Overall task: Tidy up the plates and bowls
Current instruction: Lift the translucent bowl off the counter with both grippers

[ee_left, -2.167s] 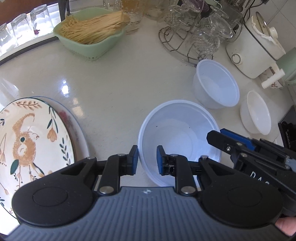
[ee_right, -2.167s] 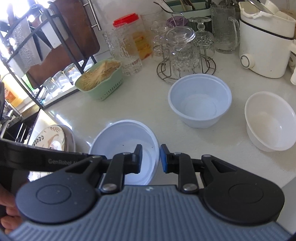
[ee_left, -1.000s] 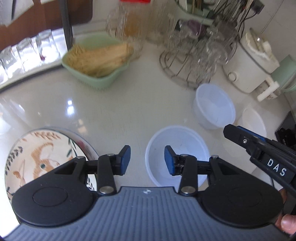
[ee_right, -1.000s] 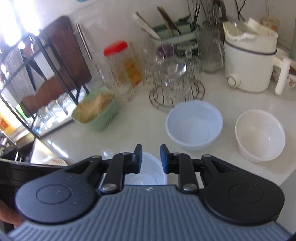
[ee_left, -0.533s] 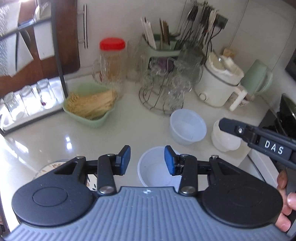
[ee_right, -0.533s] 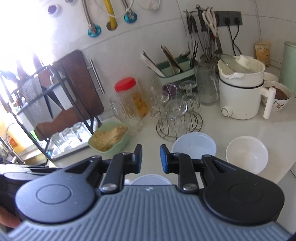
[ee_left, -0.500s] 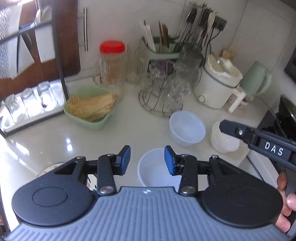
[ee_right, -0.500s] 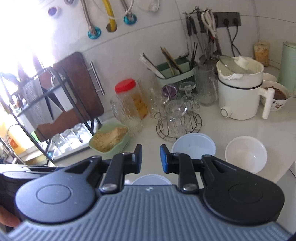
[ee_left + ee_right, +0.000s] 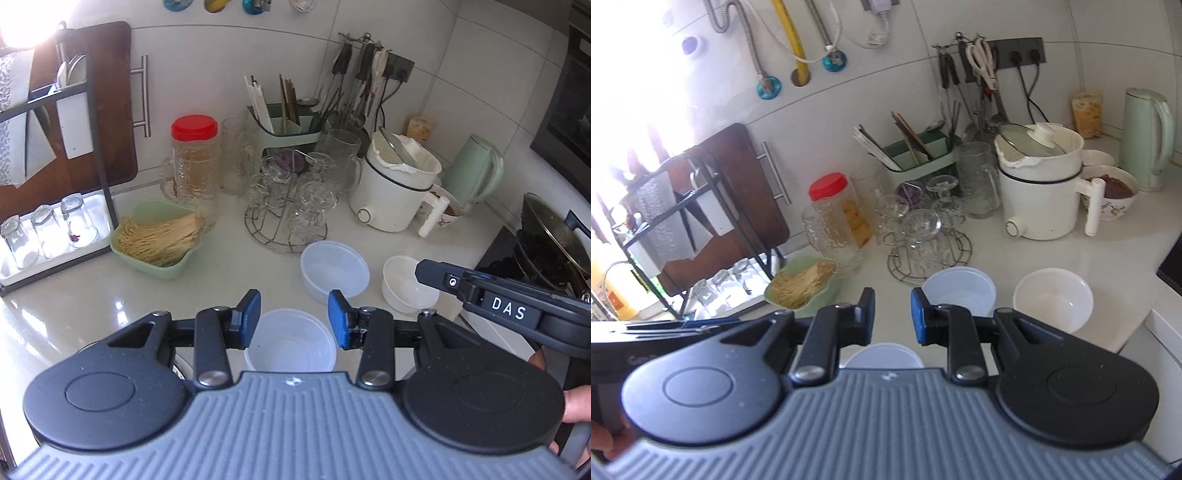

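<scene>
Above the counter [image 9: 92,295], both grippers' fingers [image 9: 248,318] gape, holding nothing

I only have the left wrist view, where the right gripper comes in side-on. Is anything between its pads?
Observer: No. The right wrist view shows the right gripper with a narrow gap between its pads and nothing in it.
Operator: Behind the cooker's handle I see only a sliver of a bowl. What is it?
Observer: A patterned bowl with something brown in it, right beside the white cooker.
Operator: Any other bowl back there?
Observer: Yes, a small white bowl behind the patterned one, between the cooker and the green kettle.
</scene>
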The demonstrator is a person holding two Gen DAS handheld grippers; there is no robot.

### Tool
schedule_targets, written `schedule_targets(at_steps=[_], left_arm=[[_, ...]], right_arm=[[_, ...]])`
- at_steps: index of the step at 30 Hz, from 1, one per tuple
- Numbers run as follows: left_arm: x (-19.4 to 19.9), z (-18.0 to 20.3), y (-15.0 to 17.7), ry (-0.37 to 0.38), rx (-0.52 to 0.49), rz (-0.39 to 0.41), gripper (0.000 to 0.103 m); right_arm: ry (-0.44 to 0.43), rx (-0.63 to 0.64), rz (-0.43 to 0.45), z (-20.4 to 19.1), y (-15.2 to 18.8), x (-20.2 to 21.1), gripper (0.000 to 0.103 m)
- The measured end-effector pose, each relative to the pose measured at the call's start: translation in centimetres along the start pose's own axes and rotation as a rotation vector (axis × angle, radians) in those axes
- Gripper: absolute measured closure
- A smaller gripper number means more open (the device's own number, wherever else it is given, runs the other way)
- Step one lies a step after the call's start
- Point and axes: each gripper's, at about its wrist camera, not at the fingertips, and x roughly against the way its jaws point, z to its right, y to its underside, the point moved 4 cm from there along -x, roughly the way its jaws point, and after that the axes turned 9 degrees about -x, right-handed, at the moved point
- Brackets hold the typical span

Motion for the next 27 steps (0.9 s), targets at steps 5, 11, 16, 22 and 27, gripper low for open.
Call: schedule_targets(at_steps=[5, 11, 16, 22, 27], left_arm=[[-0.4, 0.0, 0.5, 0.029, 0.016, -0.019, 0.057], [-0.4, -0.5, 1.9, 0.067, 0.003, -0.036, 0.057], [-0.2, -1.4, 3.5, 0.098, -0.015, -0.059, 0.057], [-0.3, -2.7, 4.8, 0.122, -0.037, -0.074, 0.057], [-2.0, -3.1, 5.1, 0.117, -0.032, -0.112, 0.057]], right_arm=[[0.042, -0.014, 0.002, 0.4, 0.7, 0.8, 0.078], [0.095, -0.034, 0.002, -0.3, 2.3, 1.5, 0.078], [0.127, -0.043, 0.004, -1.7, 4.1, 2.1, 0.077], [0.173, -0.064, -0.019, -2.9, 6.2, 2.2, 0.077], [0.205, -0.088, -0.068, -1.6, 6.8, 1.0, 0.077]])
